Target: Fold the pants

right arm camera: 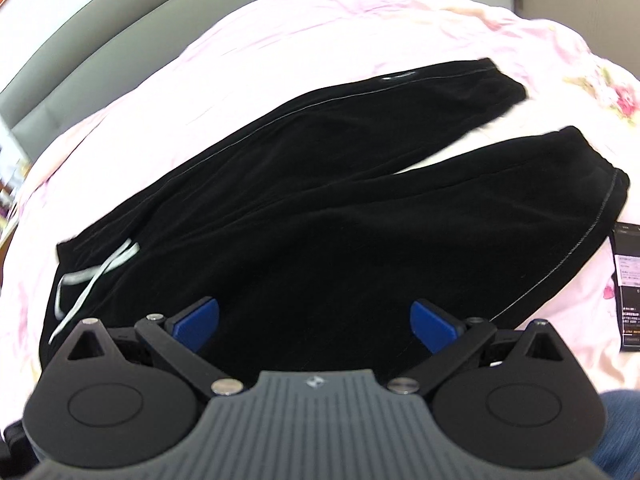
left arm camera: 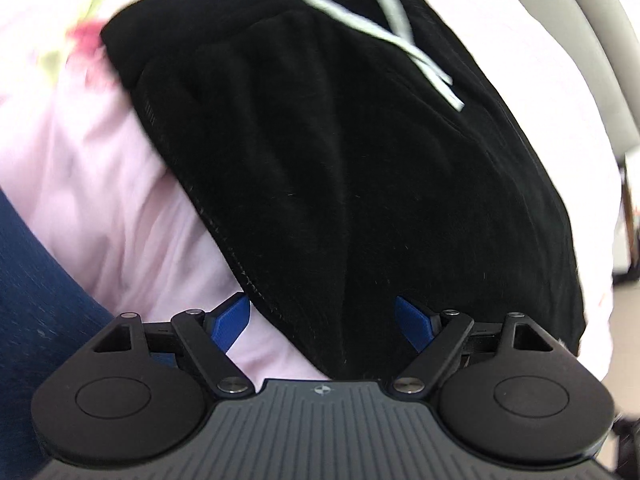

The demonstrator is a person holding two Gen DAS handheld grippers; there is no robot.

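Observation:
Black velvety pants (right arm camera: 320, 208) lie spread flat on a pink bedsheet (right arm camera: 320, 36), waistband at the left with a white drawstring (right arm camera: 100, 272), both legs running off to the right. My right gripper (right arm camera: 314, 326) hovers open over the nearer leg, nothing between its blue fingers (right arm camera: 198, 324). In the left wrist view the pants (left arm camera: 340, 168) fill the middle, the drawstring (left arm camera: 384, 36) at the top. My left gripper (left arm camera: 322, 322) is open above the stitched side edge, empty.
A dark phone-like object (right arm camera: 628, 284) lies on the sheet at the right edge. A grey headboard (right arm camera: 80, 60) borders the bed on the far side. Blue denim of a person's leg (left arm camera: 36, 300) shows at the lower left.

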